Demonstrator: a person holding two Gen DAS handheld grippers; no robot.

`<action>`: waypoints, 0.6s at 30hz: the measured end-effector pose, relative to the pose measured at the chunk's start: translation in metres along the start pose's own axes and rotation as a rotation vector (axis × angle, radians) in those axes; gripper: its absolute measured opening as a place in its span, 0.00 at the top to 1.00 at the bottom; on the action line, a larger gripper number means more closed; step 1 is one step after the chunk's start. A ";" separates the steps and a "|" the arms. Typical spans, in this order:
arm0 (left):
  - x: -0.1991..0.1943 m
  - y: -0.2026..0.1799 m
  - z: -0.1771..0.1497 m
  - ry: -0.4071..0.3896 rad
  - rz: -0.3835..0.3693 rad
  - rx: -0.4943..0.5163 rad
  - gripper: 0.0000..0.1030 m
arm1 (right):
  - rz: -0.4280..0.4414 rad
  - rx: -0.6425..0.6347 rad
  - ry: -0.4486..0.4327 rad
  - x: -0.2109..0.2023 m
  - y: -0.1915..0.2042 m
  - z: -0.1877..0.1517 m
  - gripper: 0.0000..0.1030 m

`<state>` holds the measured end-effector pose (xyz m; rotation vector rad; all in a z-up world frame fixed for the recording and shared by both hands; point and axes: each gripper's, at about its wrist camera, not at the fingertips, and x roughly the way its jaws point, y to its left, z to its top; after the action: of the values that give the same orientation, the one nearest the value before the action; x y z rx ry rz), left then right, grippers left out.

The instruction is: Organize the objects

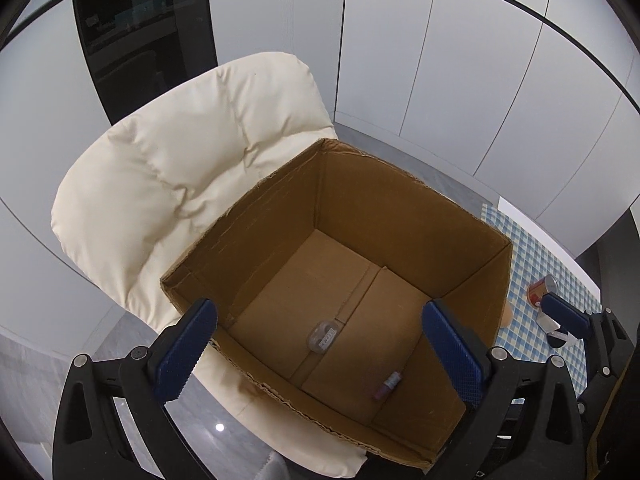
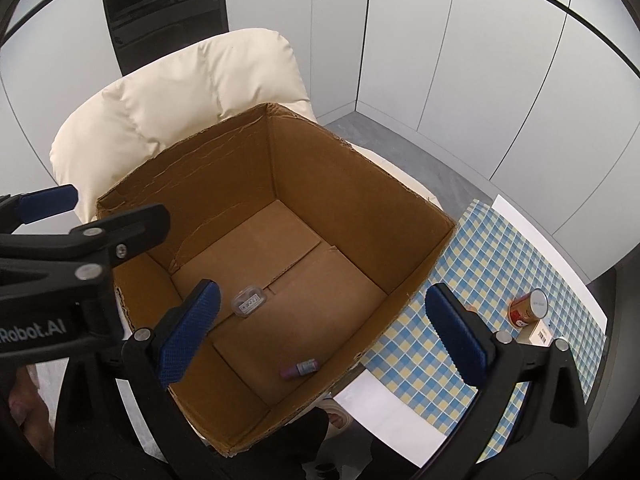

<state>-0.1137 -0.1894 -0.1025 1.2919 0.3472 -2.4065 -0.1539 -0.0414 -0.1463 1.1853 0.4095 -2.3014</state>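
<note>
An open brown cardboard box (image 2: 352, 184) stands on the seat of a cream padded chair (image 2: 168, 92), whose backrest rises behind the box's far-left wall. On the box floor a small clear plastic case (image 2: 250, 301) lies near the middle seam, and a small purple tube (image 2: 300, 369) lies apart from it, close to the near-right wall. Right of the box stands a white table (image 2: 396, 420) under a blue-and-yellow checked cloth (image 2: 472, 256); near the table's right edge a red tin can (image 2: 527, 307) lies on its side, just beside a small white carton (image 2: 538, 332).

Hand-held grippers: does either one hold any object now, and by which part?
Nothing is held. The left hand-held gripper and the right hand-held gripper are both open over the brown cardboard box.
</note>
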 end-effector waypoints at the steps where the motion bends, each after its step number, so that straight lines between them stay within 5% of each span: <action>1: 0.000 0.000 -0.001 0.000 0.004 0.002 0.01 | 0.001 0.001 0.000 0.000 0.000 0.000 0.00; 18: -0.011 0.007 -0.017 0.007 0.025 -0.001 0.01 | -0.026 0.029 -0.007 -0.010 -0.006 -0.005 0.00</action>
<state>-0.0920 -0.1869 -0.1030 1.2974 0.3318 -2.3810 -0.1492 -0.0307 -0.1404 1.1926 0.3922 -2.3400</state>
